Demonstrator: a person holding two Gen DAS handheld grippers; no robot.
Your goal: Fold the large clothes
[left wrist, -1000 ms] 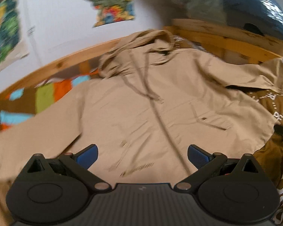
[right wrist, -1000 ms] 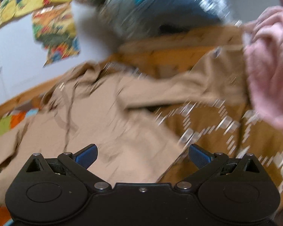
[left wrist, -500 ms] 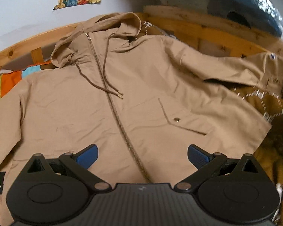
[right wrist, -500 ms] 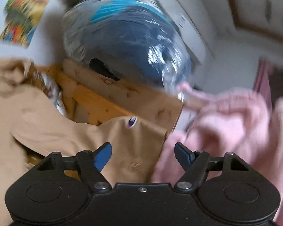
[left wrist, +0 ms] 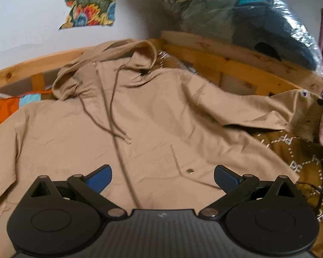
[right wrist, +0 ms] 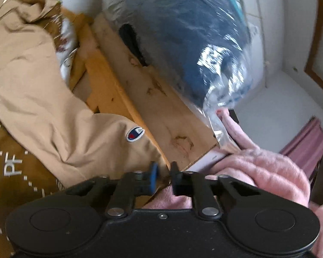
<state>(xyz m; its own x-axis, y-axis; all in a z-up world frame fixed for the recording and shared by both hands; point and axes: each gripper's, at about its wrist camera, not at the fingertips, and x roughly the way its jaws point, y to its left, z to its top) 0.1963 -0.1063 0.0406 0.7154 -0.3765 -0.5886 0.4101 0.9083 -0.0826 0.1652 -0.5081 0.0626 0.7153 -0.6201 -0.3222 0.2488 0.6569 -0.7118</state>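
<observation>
Half a second ago the right gripper (right wrist: 164, 175) hung spread before the sleeve (right wrist: 60, 126); now its fingers (right wrist: 153, 177) have closed to a narrow gap on the cuff edge, close to the wooden bed frame (right wrist: 140, 107). Opposite it, the left gripper (left wrist: 162, 177) hovers wide open and empty above the lower front of the tan hooded jacket (left wrist: 140, 129), which lies spread, zip up, across the bed. By the look of it the first fold is starting: that sleeve should next be carried inward across the chest, kept taut so it lands flat. A Champion "C" badge (right wrist: 135, 134) sits near the cuff; the brown blanket (right wrist: 13, 185) underneath shows repeated "PF" lettering.
</observation>
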